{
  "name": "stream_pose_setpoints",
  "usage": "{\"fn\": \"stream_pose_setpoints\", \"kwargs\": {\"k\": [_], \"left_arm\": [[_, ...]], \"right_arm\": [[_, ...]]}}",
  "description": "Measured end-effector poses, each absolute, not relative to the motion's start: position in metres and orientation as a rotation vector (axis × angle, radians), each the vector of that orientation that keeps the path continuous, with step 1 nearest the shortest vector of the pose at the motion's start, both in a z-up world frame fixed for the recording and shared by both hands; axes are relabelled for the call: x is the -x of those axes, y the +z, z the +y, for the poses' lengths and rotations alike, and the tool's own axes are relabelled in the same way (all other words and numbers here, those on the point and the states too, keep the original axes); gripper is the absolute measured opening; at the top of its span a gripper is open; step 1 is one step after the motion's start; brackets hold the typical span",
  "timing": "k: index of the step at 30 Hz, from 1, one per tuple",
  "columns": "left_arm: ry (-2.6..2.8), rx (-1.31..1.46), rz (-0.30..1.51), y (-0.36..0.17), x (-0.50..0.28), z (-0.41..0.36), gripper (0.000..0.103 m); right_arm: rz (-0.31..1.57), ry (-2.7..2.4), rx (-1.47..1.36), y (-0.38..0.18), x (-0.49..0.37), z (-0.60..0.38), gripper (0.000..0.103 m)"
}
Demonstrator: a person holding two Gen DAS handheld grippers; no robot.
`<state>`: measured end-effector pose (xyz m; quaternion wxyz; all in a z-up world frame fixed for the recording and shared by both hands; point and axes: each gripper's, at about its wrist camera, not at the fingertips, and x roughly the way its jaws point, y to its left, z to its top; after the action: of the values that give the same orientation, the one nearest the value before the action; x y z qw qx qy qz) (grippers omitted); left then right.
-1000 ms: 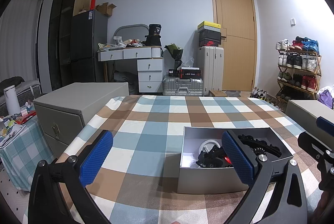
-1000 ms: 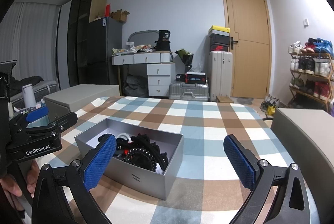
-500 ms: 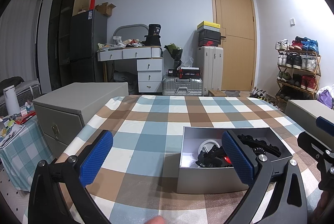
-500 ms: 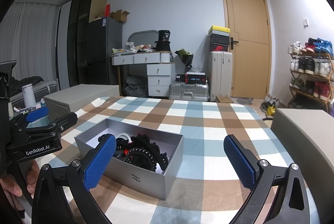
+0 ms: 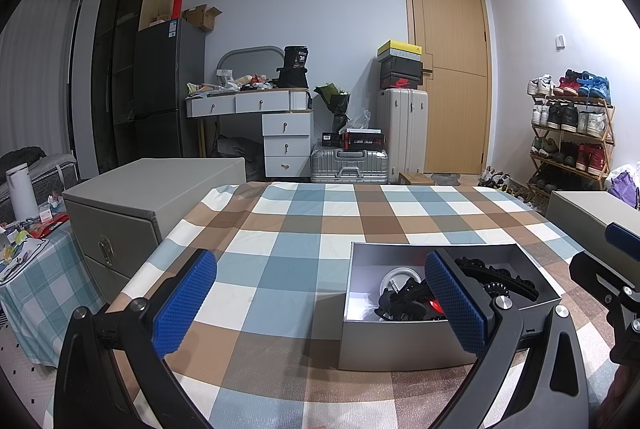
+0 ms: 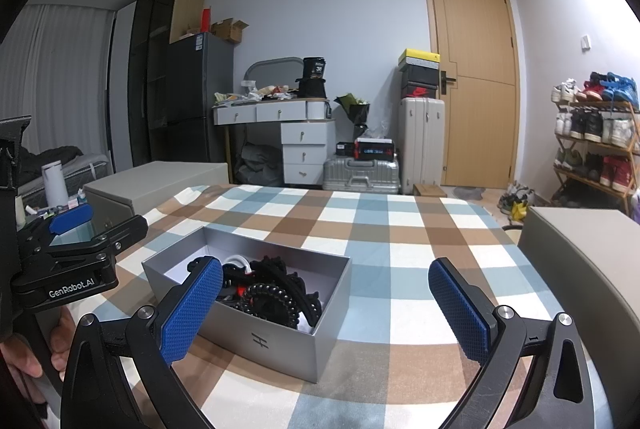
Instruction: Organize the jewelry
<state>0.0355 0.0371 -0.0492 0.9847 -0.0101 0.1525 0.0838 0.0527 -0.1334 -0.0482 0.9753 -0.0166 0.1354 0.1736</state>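
Note:
A silver open box (image 5: 404, 345) (image 6: 272, 341) sits on the checked tablecloth (image 5: 304, 229). Inside it lie tangled black bead strands (image 6: 276, 293) (image 5: 496, 277), a white ring-shaped piece (image 5: 396, 277) and a small red bit (image 5: 435, 305). My left gripper (image 5: 320, 305) is open and empty, hovering near the table's front edge with its right pad in front of the box. My right gripper (image 6: 326, 309) is open and empty, to the right of the box, its left pad overlapping the box's near corner. The left gripper also shows in the right wrist view (image 6: 76, 253).
Grey storage boxes stand at the table's left (image 5: 152, 197) and right (image 6: 584, 261). Behind the table are a white dresser (image 5: 280, 133), suitcases (image 5: 402, 133), a door and a shoe rack (image 5: 572, 133). A small cluttered side table (image 5: 24, 245) is at the left.

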Motion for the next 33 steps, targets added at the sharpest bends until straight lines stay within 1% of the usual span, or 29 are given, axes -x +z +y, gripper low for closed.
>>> {"fn": "stream_pose_setpoints", "kwargs": {"k": [33], "left_arm": [[0.168, 0.019, 0.308, -0.0488, -0.0353, 0.0366, 0.102]], "right_arm": [[0.274, 0.346, 0.035, -0.0494, -0.0538, -0.1355, 0.103]]}}
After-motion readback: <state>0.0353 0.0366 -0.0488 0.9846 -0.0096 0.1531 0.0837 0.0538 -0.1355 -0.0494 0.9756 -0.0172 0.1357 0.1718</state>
